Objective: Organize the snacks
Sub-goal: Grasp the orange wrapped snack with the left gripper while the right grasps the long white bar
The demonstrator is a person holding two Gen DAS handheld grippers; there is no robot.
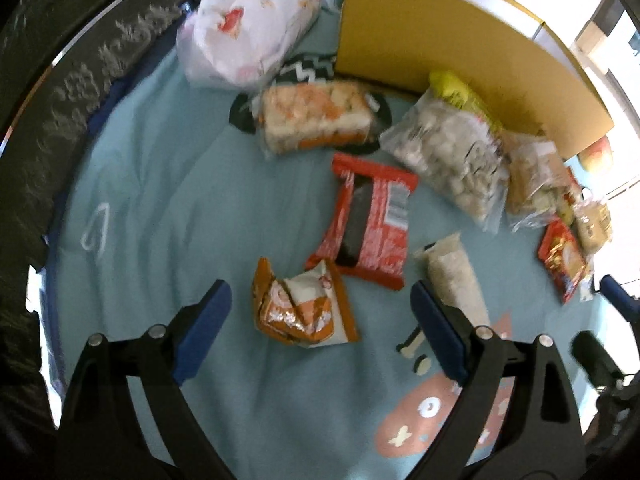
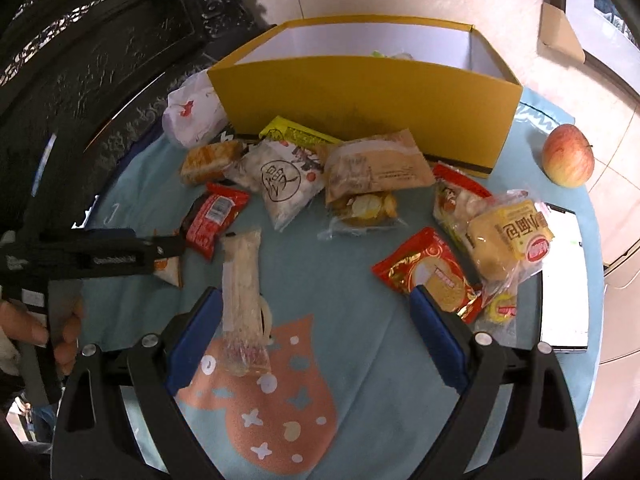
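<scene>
Several snack packs lie on a round table with a light blue cloth (image 1: pixel 160 200). My left gripper (image 1: pixel 320 300) is open, its jaws either side of a crumpled orange and white packet (image 1: pixel 302 308). Beyond it lie a red packet (image 1: pixel 368 224), a clear bag of white pieces (image 1: pixel 448 156) and an orange biscuit pack (image 1: pixel 316 116). My right gripper (image 2: pixel 316 300) is open and empty above the cloth. A long pale bar pack (image 2: pixel 242 300) lies by its left finger and a red biscuit pack (image 2: pixel 432 272) by its right finger. A yellow box (image 2: pixel 368 100) stands open at the back.
A white plastic bag (image 1: pixel 248 24) sits left of the box. A bun pack (image 2: pixel 508 236), a brown paper-look pack (image 2: pixel 376 164) and an apple (image 2: pixel 568 156) lie to the right, with a white tablet-like slab (image 2: pixel 566 280) at the table's right edge. Dark carved furniture (image 2: pixel 80 40) stands at the left.
</scene>
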